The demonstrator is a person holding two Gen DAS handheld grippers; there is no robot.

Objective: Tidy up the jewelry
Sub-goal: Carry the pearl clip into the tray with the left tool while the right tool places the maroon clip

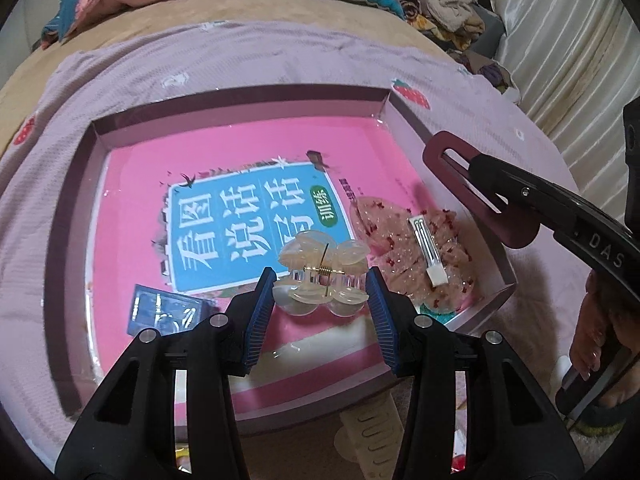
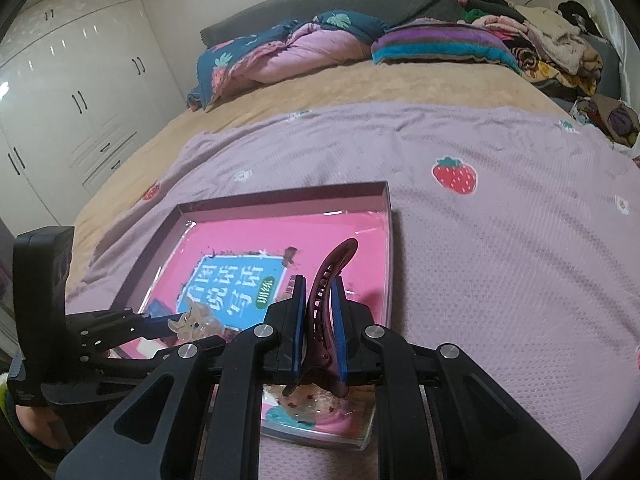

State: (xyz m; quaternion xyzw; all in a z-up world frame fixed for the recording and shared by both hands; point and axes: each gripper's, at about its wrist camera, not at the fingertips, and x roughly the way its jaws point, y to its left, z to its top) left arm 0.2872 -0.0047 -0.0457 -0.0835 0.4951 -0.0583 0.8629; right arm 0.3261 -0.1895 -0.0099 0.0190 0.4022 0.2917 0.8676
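A shallow box (image 1: 96, 184) with a pink printed bottom lies on a lilac strawberry blanket (image 1: 280, 52). My left gripper (image 1: 322, 280) is shut on a clear cream claw hair clip (image 1: 320, 276) just above the box's near part. A pink sequinned bow clip (image 1: 416, 248) lies in the box's right corner. My right gripper (image 2: 318, 312) is shut on a dark red curved hair clip (image 2: 326, 292), held over the box's right side (image 2: 386, 240); that clip also shows in the left wrist view (image 1: 472, 184).
A small blue packet (image 1: 164, 312) lies in the box at the left. A comb-like cream piece (image 1: 372, 428) lies under the box's near edge. Folded quilts and clothes (image 2: 304, 48) are piled at the bed's far end. White wardrobes (image 2: 68, 92) stand at the left.
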